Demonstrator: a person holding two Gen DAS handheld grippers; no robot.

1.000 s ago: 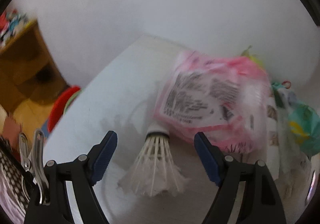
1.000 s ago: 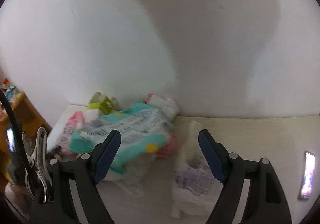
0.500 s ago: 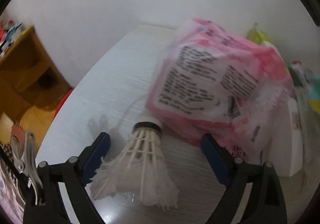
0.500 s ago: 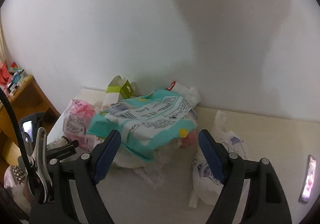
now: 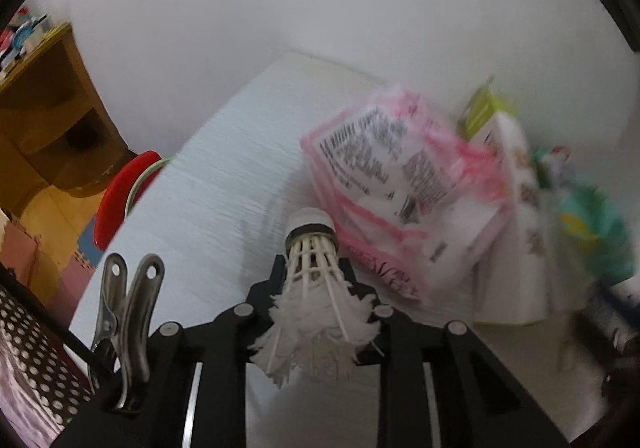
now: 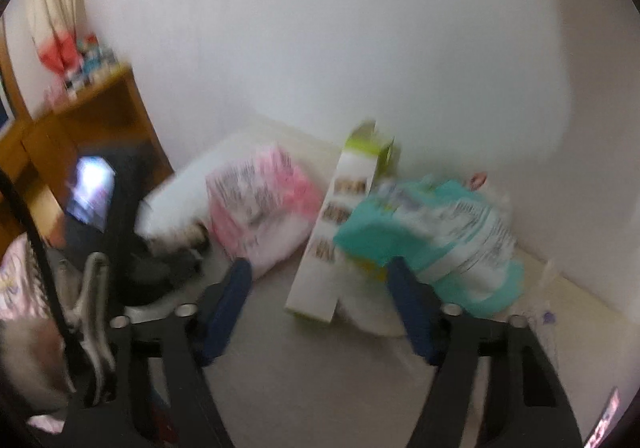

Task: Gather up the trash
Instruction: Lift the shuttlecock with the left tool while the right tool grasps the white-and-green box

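My left tongs (image 5: pixel 314 284) have just been closing and now pinch the shuttlecock (image 5: pixel 312 272) around its feather skirt, cork cap pointing away from me over the white bench (image 5: pixel 208 200); the frayed feather ends splay out toward the camera. Just beyond the cork lies the pink printed packet (image 5: pixel 396 176), and behind it, against the wall, a white-and-green carton (image 5: pixel 492 120) and a teal wrapper (image 5: pixel 592 232) — all blurred. Off the bench's left edge I see a red rim (image 5: pixel 120 200) and a wooden shelf unit (image 5: pixel 44 116). My right tongs (image 6: pixel 320 304) have also just been closing, yet the blue pads (image 6: pixel 228 304) stand well apart with nothing gripped between them; they hang above bare bench in front of the heap. From that side the carton (image 6: pixel 336 240) leans upright between the pink packet (image 6: pixel 264 208) on the left and the teal wrapper (image 6: pixel 436 240) on the right — the wrapper lies partly over a white bag, edges too smeared to trace. The left tongs (image 6: pixel 176 252) show as a dark blur left of the packet.
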